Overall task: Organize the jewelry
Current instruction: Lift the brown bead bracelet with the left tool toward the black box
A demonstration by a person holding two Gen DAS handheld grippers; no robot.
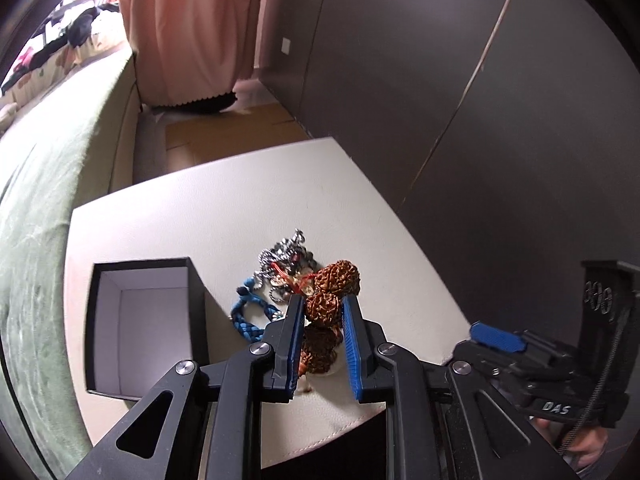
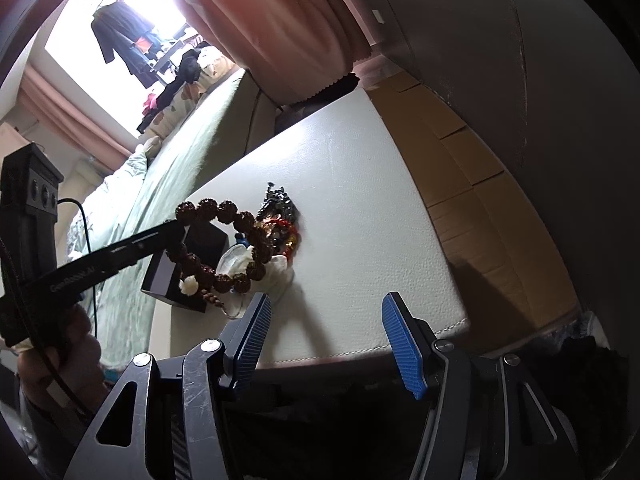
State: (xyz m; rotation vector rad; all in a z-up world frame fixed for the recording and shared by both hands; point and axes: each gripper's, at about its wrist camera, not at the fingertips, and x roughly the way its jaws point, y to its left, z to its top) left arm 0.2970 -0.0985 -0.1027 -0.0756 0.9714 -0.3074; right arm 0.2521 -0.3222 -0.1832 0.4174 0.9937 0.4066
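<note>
The left gripper (image 1: 322, 320) is clamped on a bracelet of large knobbly brown seed beads (image 1: 334, 282), lifted above the white leather-like tabletop (image 1: 248, 200); its loop hangs free in the right wrist view. Just left sits the open black square box (image 1: 142, 324). Beyond lies a tangled pile of silver chains and red cord (image 1: 286, 264) beside a blue braided cord bracelet (image 1: 250, 312). The right gripper (image 2: 326, 336), fingers spread wide, hovers near the table's near edge.
</note>
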